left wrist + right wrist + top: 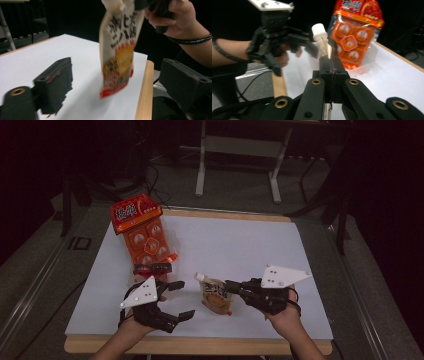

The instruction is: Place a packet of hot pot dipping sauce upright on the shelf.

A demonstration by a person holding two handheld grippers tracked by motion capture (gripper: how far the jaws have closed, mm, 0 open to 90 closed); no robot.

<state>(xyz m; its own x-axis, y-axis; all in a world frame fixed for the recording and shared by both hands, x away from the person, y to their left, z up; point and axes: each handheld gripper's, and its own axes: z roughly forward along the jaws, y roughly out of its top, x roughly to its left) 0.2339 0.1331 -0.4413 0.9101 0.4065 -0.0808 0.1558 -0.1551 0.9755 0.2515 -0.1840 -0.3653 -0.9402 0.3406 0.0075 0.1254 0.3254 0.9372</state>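
On my high view the right gripper [231, 285] sits at about 5 o'clock on the white table [235, 245], its jaws pressed together on the top edge of a spouted pouch [216, 295]. My right gripper view confirms it: both jaws are clamped flat on the pouch's seam just under the white cap [318, 28]. In the left gripper view the pouch [119, 47] hangs upright from that grip, its lower edge clear of the table, near the wooden edge [144, 92].

The left gripper [184, 299] is at 7 o'clock, jaws spread wide and holding nothing, pointing toward 3 o'clock at the pouch, which lies just beside it and apart from it.

At 11 o'clock an orange pack [142, 231] of small round cups stands tilted, its red header uppermost, well apart from the pouch.
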